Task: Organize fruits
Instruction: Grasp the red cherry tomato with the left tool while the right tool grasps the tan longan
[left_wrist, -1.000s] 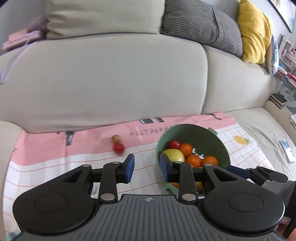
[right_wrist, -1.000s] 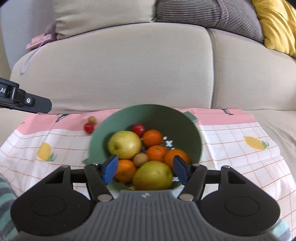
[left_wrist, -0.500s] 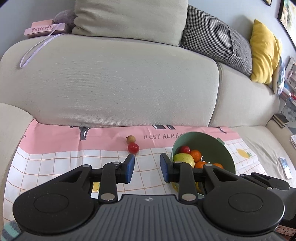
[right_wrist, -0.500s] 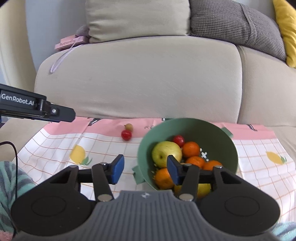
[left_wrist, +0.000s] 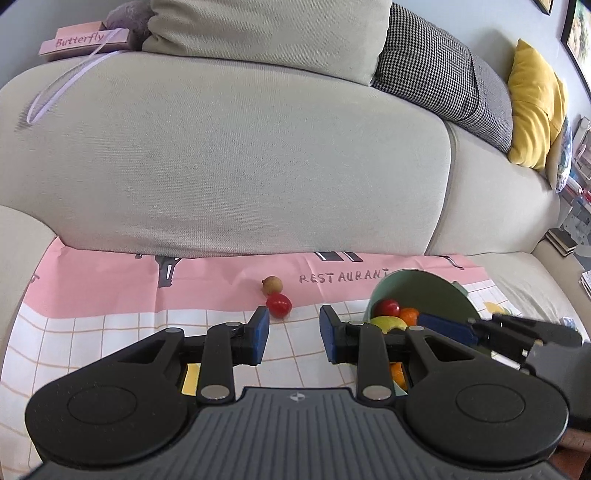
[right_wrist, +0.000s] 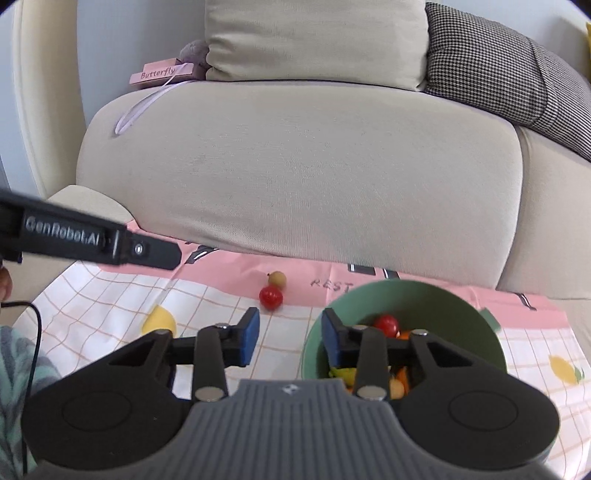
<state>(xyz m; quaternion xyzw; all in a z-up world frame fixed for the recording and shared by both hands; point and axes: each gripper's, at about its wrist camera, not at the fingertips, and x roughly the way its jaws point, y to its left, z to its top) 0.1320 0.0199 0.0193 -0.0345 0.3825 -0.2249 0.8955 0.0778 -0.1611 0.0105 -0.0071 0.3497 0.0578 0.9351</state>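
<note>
A green bowl (left_wrist: 417, 284) (right_wrist: 443, 299) holds several fruits: a red tomato (right_wrist: 386, 324), oranges and yellow-green ones. A loose red tomato (left_wrist: 279, 304) (right_wrist: 270, 296) and a small tan fruit (left_wrist: 272, 284) (right_wrist: 277, 278) lie touching on the pink and white checked cloth (left_wrist: 110, 295), left of the bowl. My left gripper (left_wrist: 294, 334) is open and empty, just short of the loose tomato. My right gripper (right_wrist: 290, 334) is open and empty, its right finger over the bowl's left rim. It also shows at the right in the left wrist view (left_wrist: 517, 332).
The cloth lies on a beige sofa seat against the backrest (left_wrist: 258, 166). Beige, checked and yellow cushions (left_wrist: 532, 107) sit on top. A pink "Butterfly" box (left_wrist: 81, 40) rests on the backrest's left. The left gripper's body (right_wrist: 74, 240) crosses the right wrist view at left.
Both grippers have pulled back and swung left; the bowl has shifted right in both views and the loose tomato is now near centre. The right gripper's jaws have narrowed.
</note>
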